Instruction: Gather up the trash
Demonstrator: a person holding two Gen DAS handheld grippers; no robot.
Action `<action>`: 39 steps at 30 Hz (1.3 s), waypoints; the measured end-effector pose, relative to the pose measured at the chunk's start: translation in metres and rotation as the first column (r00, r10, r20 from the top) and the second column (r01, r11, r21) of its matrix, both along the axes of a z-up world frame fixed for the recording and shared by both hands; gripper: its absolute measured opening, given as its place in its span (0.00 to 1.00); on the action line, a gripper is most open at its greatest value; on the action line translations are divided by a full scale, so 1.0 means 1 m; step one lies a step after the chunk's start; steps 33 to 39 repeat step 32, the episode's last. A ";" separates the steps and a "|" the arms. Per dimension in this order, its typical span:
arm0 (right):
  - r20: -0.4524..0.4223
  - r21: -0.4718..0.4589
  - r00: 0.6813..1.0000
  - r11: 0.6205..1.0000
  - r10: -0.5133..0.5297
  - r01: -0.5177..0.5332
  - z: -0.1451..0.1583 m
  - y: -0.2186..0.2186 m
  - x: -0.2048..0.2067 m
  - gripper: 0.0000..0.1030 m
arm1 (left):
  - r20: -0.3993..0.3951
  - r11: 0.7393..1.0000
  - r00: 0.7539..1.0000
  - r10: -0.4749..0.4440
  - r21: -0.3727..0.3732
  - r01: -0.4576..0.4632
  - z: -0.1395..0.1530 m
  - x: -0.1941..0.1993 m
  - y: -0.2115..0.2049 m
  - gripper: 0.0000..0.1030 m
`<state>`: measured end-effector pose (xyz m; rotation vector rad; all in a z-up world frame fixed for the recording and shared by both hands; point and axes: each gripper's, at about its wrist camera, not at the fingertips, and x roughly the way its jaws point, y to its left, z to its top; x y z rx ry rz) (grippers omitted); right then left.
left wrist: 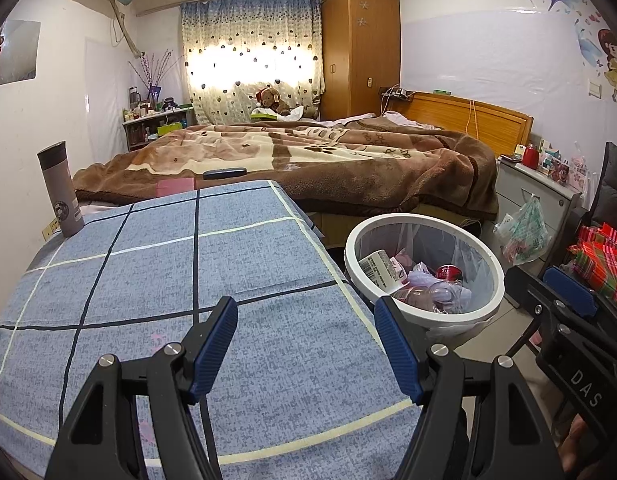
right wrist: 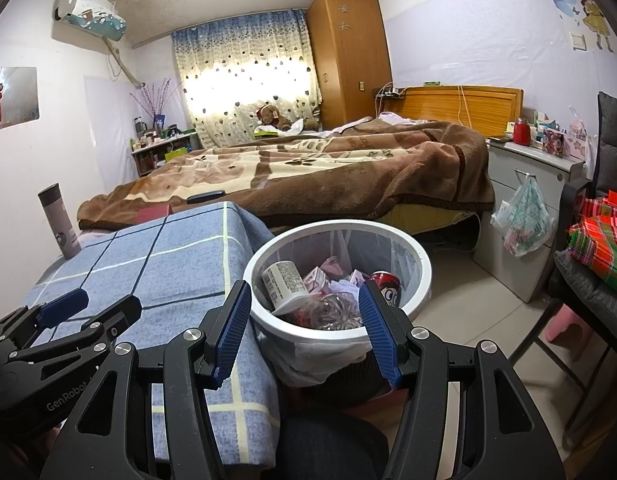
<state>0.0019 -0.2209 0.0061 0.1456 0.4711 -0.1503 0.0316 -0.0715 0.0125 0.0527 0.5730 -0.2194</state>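
A white trash bin lined with a clear bag stands on the floor beside the table; it holds a white labelled cup, a red can, crumpled plastic and wrappers. My left gripper hangs open over the blue checked tablecloth, with nothing between its fingers. My right gripper is open too, just in front of the bin's near rim, empty. In the right wrist view the left gripper shows at the lower left; in the left wrist view the right gripper shows at the right edge.
A grey thermos stands at the table's far left corner. Behind it is a bed under a brown blanket, with a pink box and a dark remote at its edge. A nightstand with a hanging plastic bag and a chair stand to the right.
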 end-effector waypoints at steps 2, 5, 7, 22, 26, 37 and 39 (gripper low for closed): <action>0.001 0.001 1.000 1.000 0.000 0.000 0.000 0.000 0.000 0.56 | 0.000 1.000 1.000 0.002 0.001 -0.002 0.001 -0.001 0.001 0.71; 0.000 0.002 1.000 1.000 0.000 0.000 0.000 0.000 0.000 0.56 | -0.001 1.000 1.000 0.001 0.000 -0.001 0.002 -0.002 0.001 0.71; 0.000 0.001 1.000 1.000 -0.001 0.001 0.000 -0.001 0.000 0.56 | 0.000 1.000 1.000 0.003 0.002 -0.003 0.001 -0.002 0.001 0.71; 0.003 0.003 1.000 1.000 -0.001 0.001 0.001 0.001 -0.001 0.56 | 0.002 1.000 1.000 0.001 0.002 -0.001 0.004 -0.002 -0.002 0.71; 0.003 0.005 1.000 1.000 -0.001 0.001 0.001 0.001 -0.001 0.56 | 0.003 1.000 1.000 -0.001 0.003 0.001 0.004 -0.002 -0.002 0.71; 0.003 0.004 1.000 1.000 -0.001 0.001 0.001 0.001 -0.001 0.56 | 0.003 1.000 1.000 0.000 0.004 0.000 0.004 -0.002 -0.003 0.71; 0.003 0.004 1.000 1.000 -0.001 0.001 0.001 0.001 -0.001 0.56 | 0.003 1.000 1.000 0.000 0.004 0.000 0.004 -0.002 -0.003 0.71</action>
